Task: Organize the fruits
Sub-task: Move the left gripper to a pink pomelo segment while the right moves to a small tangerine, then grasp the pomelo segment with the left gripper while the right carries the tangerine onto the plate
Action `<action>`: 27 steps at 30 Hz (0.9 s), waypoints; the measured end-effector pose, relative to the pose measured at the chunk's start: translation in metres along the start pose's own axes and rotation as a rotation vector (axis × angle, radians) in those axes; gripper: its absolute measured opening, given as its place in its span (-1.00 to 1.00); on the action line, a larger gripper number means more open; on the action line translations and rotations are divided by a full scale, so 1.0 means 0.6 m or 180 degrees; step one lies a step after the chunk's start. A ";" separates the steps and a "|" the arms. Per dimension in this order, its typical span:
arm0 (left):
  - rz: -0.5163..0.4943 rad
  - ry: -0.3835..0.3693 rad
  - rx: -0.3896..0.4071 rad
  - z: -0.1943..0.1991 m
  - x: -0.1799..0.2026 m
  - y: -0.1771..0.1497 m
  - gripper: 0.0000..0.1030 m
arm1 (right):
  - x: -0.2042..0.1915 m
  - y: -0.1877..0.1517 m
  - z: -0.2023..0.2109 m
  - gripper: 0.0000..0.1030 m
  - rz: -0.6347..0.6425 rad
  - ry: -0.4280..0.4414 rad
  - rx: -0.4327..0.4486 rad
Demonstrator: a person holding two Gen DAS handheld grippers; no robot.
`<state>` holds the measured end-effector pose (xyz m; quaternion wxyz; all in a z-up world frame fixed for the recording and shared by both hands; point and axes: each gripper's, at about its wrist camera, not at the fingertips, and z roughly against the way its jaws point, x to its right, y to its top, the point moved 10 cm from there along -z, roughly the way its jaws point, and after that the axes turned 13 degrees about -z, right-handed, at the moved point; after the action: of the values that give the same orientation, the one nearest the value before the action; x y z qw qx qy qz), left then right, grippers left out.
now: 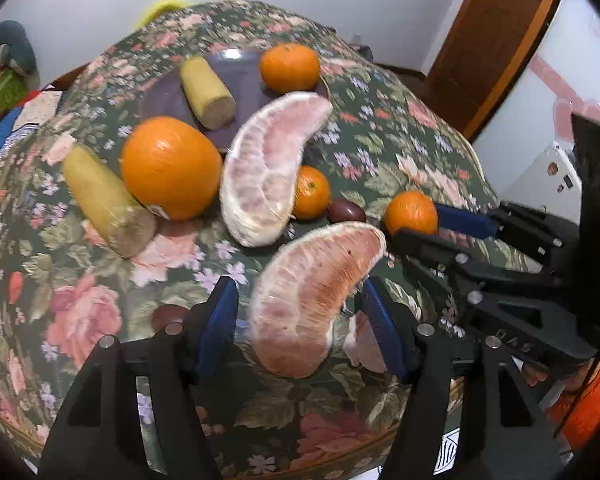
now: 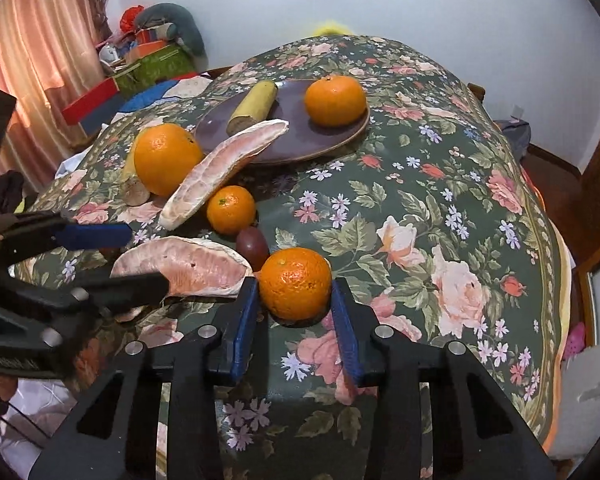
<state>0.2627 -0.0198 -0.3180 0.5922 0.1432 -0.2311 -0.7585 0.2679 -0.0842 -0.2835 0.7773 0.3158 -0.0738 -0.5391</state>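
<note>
My right gripper (image 2: 295, 280) is shut on a tangerine (image 2: 296, 284) that rests on the floral tablecloth, with a blue pad against each side. My left gripper (image 1: 298, 286) stands open around a peeled pomelo segment (image 1: 316, 300); a gap shows at its left pad. A second pomelo segment (image 2: 224, 168) leans onto the rim of a purple plate (image 2: 292, 136). The plate holds a tangerine (image 2: 335, 95) and a yellow cut stalk piece (image 2: 256, 106). Beside it lie a big orange (image 2: 166, 160), another yellow piece (image 1: 104, 200), a small tangerine (image 2: 231, 209) and a dark red fruit (image 2: 252, 245).
A small pomelo scrap (image 1: 364, 344) lies under my left gripper's right finger. The round table's right half (image 2: 440, 200) carries only cloth, and its edge curves down close in front. Boxes and cloth (image 2: 152, 64) pile up at the back left by a curtain.
</note>
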 end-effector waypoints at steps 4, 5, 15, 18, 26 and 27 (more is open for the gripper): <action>-0.0063 0.0034 -0.0027 -0.012 0.005 0.002 0.27 | 0.008 0.000 0.007 -0.35 -0.0052 0.0011 0.0011; -0.0082 0.0038 -0.0029 -0.014 0.007 0.005 0.27 | 0.012 0.000 0.010 -0.35 -0.0067 0.0008 0.0020; -0.0281 0.0184 0.0058 -0.023 0.018 0.013 0.13 | 0.032 0.006 0.023 -0.35 -0.0198 0.0006 0.0070; -0.0234 0.0107 0.0052 -0.014 0.017 0.009 -0.04 | 0.030 0.008 0.030 -0.35 -0.0187 0.0006 0.0096; -0.0130 0.0145 0.0136 0.020 0.005 -0.005 -0.13 | 0.019 0.018 0.048 -0.35 -0.0150 0.0017 0.0182; -0.0092 0.0152 0.0173 0.028 0.001 -0.003 -0.13 | 0.017 0.020 0.050 -0.35 -0.0141 0.0016 0.0193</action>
<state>0.2524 -0.0171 -0.3046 0.5824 0.1807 -0.2353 -0.7568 0.2676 -0.1030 -0.2554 0.7554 0.3421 -0.0812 -0.5529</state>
